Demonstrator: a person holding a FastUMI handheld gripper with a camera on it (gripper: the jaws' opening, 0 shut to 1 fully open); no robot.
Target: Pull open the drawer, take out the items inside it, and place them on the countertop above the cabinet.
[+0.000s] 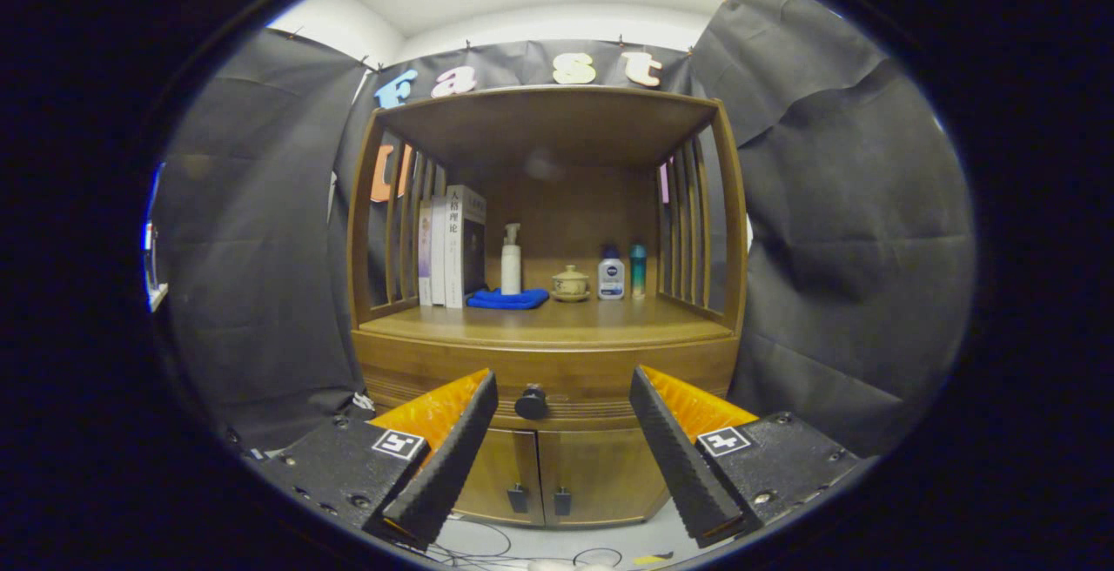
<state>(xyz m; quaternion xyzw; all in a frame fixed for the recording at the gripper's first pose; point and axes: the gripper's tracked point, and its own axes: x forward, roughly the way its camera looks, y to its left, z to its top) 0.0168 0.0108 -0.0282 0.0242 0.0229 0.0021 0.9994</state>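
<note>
Gripper (564, 388) spread wide, holding nothing. Drawer (548, 379) closed, its dark knob (531, 402) between the fingertips, apart from both. Countertop (557, 323) above carries books (451, 245), pump bottle (511, 259), blue cloth (507, 298), lidded pot (570, 284), two small bottles (612, 273). Cabinet doors (544, 475) below shut.

Hand-held gripper (564, 397) wide open, fingers either side of the shut drawer's (548, 379) knob (531, 402), short of it

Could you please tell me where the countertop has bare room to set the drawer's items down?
The countertop's front strip, ahead of the blue cloth and lidded cup, is bare. The back row is crowded. The open claw frames the drawer knob.
</note>
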